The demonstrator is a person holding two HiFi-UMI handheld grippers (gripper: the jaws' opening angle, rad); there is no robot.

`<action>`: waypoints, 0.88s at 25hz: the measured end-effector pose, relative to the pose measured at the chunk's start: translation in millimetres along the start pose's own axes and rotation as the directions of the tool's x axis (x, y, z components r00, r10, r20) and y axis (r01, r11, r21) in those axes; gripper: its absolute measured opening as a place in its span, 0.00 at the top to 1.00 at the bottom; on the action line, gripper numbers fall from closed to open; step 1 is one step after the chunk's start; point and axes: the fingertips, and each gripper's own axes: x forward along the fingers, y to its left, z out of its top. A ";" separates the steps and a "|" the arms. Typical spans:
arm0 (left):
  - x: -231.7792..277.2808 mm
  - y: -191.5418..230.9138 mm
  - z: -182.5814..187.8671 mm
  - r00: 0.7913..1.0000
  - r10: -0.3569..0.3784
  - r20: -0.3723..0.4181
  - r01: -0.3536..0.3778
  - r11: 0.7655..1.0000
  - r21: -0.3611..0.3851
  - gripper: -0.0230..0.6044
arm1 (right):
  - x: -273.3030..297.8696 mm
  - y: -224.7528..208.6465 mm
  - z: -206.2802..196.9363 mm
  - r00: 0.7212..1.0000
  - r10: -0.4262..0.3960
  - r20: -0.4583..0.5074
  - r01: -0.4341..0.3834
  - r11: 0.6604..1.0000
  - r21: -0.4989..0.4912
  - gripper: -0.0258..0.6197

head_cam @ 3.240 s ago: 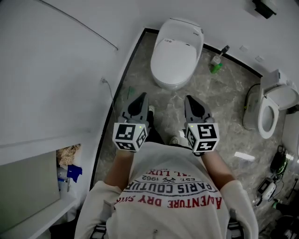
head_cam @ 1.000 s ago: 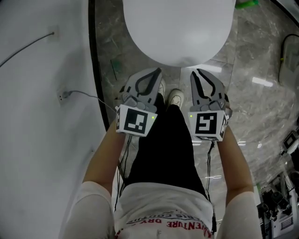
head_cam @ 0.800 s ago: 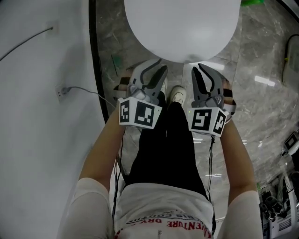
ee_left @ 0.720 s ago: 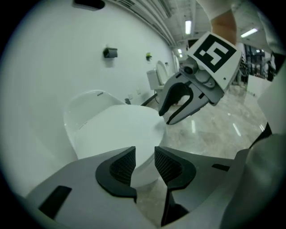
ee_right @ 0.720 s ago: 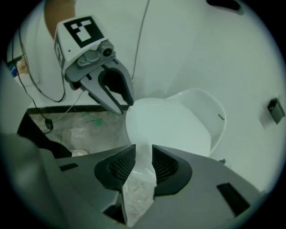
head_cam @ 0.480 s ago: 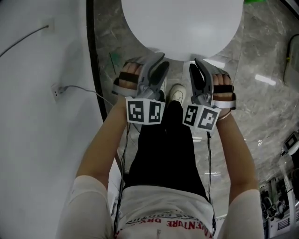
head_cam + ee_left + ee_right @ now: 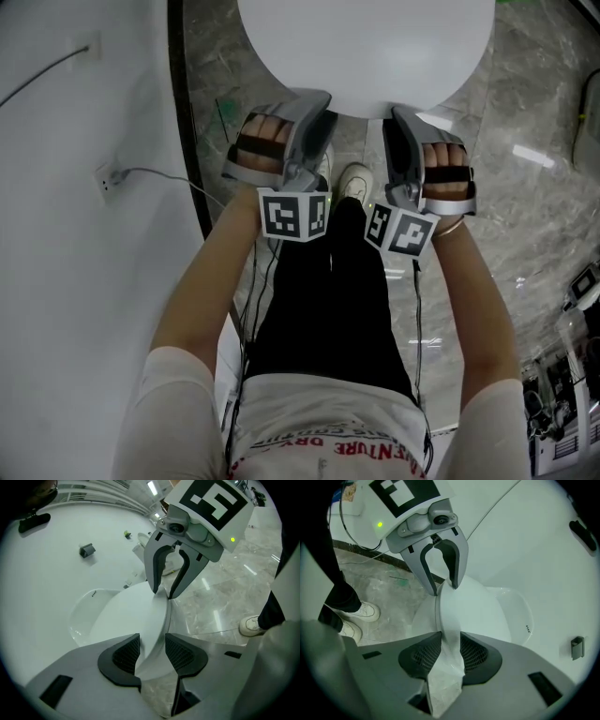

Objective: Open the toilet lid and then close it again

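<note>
- Grey marble floor (image 7: 525,112) fills the right side of the head view, a white wall (image 7: 75,234) the left; a thin cable (image 7: 159,173) hangs on that wall.
- The toilet lid (image 7: 366,47) lies shut and flat at the top of the head view. Its long axis runs away from the person, and its rounded front end points back at the white shoes (image 7: 354,180).
- Both bare forearms reach forward on either side of the black trousers (image 7: 328,309).
- The left hand (image 7: 262,145) and right hand (image 7: 445,173) are turned knuckles outward, so each tool lies rolled on its side and slants down at the lid's front rim.
- The left gripper (image 7: 152,644) has just been opening its jaws. They stand wide, one above and one below the rim, which sits between the pads (image 7: 124,656).
- The right gripper (image 7: 451,644) meets the rim just beside it. Its jaws stand apart astride the rim, which fills most of the gap.
</note>
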 end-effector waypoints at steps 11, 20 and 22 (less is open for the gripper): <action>-4.8 7.2 1.9 1.000 -0.005 -0.011 0.005 0.999 -0.041 0.70 | -11.5 -15.3 4.2 1.000 -0.015 0.006 0.014 0.998 0.065 0.80; -30.6 40.9 18.0 0.998 0.054 0.009 -0.053 0.995 -0.087 0.73 | -39.7 -43.8 16.4 0.999 -0.039 0.032 0.038 0.999 0.023 0.80; -37.5 49.6 23.9 0.998 0.056 0.014 -0.054 0.995 -0.088 0.73 | -47.5 -52.4 18.9 0.999 -0.034 0.038 0.033 0.999 0.007 0.80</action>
